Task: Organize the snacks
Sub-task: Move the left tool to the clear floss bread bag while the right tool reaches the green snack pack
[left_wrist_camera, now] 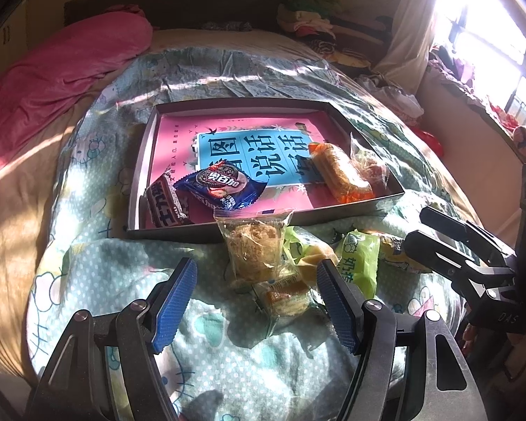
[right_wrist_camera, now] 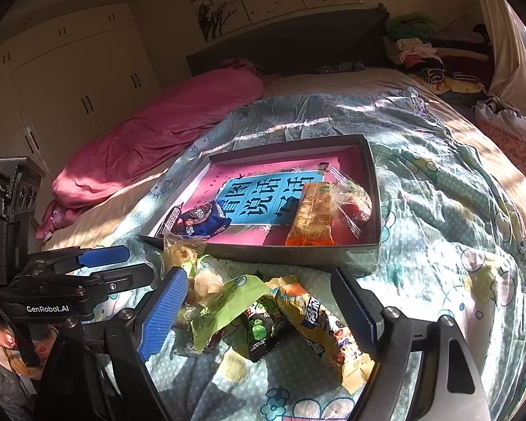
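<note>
Hovering at lower centre of its own view, the left gripper [left_wrist_camera: 256, 298] stands wide open and empty — a meat-floss bun packet [left_wrist_camera: 254, 249] lies between its blue pads. The right gripper [right_wrist_camera: 259, 310] is likewise wide open, holding nothing, above a green wrapper [right_wrist_camera: 228, 305] and a yellow packet [right_wrist_camera: 322, 326]. Mid-frame, the tray [left_wrist_camera: 263, 233] contains a blue cookie pack [left_wrist_camera: 221, 186] and an orange-ended wafer pack [left_wrist_camera: 340, 172] — both resting on a pink book [left_wrist_camera: 179, 140].

Sunlit bed [left_wrist_camera: 200, 52], pink blanket [right_wrist_camera: 150, 137], cream wardrobe [right_wrist_camera: 70, 80]
</note>
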